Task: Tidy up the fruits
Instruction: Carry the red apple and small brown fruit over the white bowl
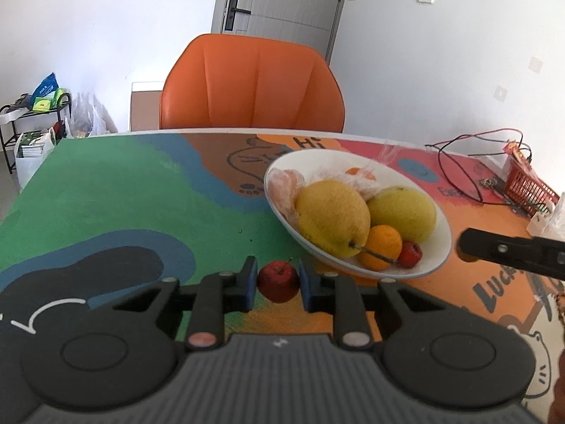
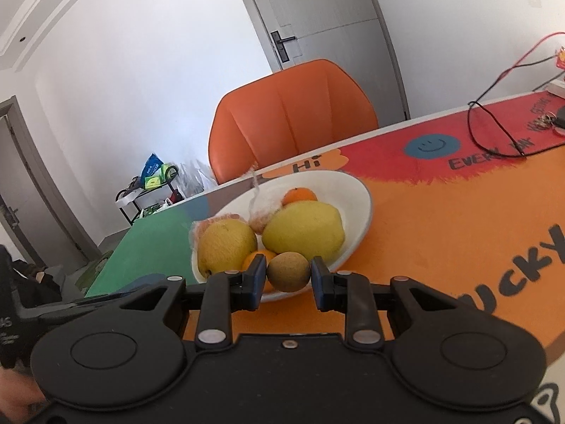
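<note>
The left hand-held gripper (image 1: 278,281) has its two blue pads against the sides of a small round red apple (image 1: 278,281), just off the near rim of the white bowl (image 1: 438,258). I cannot tell if the apple is lifted or resting on the colourful worktop (image 1: 123,194).

The right hand-held gripper (image 2: 288,272) is squeezed on a small brown round fruit (image 2: 288,271), right in front of the bowl.

The bowl already holds two big yellow pears (image 2: 303,231). It looks full, so a dropped fruit could roll out. The two hand-held grippers could also bump.
</note>
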